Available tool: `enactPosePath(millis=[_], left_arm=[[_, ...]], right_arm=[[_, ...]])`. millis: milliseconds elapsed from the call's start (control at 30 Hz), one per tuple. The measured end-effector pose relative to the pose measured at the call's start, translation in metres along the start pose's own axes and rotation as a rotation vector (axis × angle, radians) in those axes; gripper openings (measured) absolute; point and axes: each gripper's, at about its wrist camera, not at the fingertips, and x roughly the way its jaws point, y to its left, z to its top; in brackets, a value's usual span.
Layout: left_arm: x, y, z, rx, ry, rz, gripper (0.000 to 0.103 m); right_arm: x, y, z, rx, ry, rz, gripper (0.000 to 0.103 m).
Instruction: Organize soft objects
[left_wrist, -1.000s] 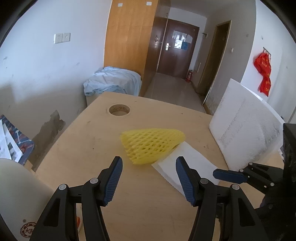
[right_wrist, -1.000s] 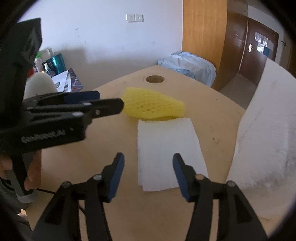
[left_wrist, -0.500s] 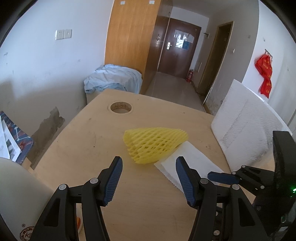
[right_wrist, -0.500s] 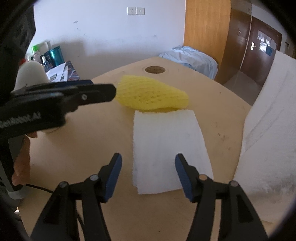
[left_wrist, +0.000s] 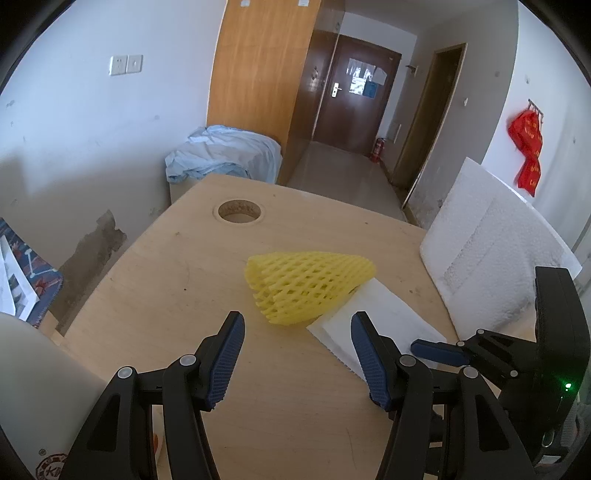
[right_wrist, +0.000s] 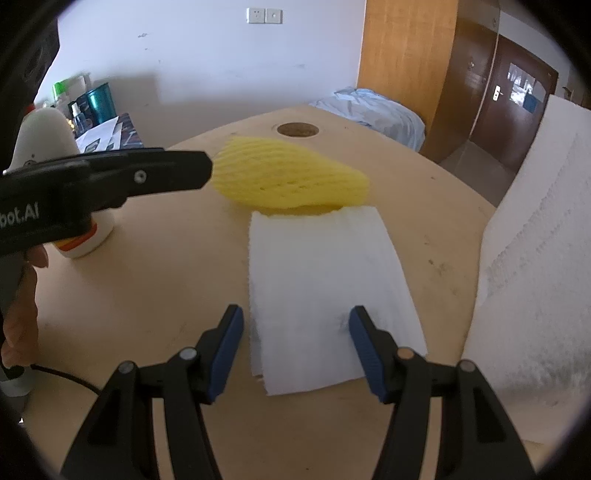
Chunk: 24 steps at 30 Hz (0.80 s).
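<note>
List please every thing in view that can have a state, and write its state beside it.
left gripper: open, empty, above the table
right gripper: open, empty, over the white sheet
yellow foam net: lying flat, one end resting on the white sheet
white sheet: flat on the table
brown door: closed

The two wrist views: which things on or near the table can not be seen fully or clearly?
- Yellow foam net: right wrist view, its left end is behind the left gripper's finger.
- White foam sheet: left wrist view, its near corner is behind that gripper's own finger.
- White bottle: its middle is covered by the left gripper; label unreadable.
- Large white foam board: cut off by the right edge.
</note>
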Motion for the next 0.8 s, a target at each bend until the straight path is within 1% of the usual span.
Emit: enactPosePath(millis=[100,200,400,433,533,633,800], left_arm=[[0.002,0.0,0.001,-0.006,0.001,0.002,0.061],[0.004,0.0,0.001,-0.008,0.009,0.001,0.061],[0.009,-0.002,0.006,-0.005,0.021,0.0,0.061],[0.012,-0.002,0.007,-0.006,0.029,-0.003,0.061],[0.021,-0.001,0.011,-0.011,0.051,-0.01,0.061],[0.029,-0.001,0.015,-0.014,0.059,0.001,0.061],[0.04,0.0,0.02,-0.025,0.076,-0.013,0.061]], right_arm=[[0.0,0.0,0.0,0.002,0.002,0.0,0.064],[-0.001,-0.002,0.0,0.011,0.0,-0.007,0.058],[-0.003,-0.009,-0.001,0.037,-0.002,-0.01,0.04],[-0.004,-0.009,-0.001,0.041,-0.001,-0.006,0.034],[-0.005,-0.01,-0.002,0.047,-0.001,0.008,0.025],[-0.006,-0.008,-0.003,0.044,0.0,0.013,0.024],[-0.007,-0.009,-0.005,0.046,-0.001,0.022,0.023]])
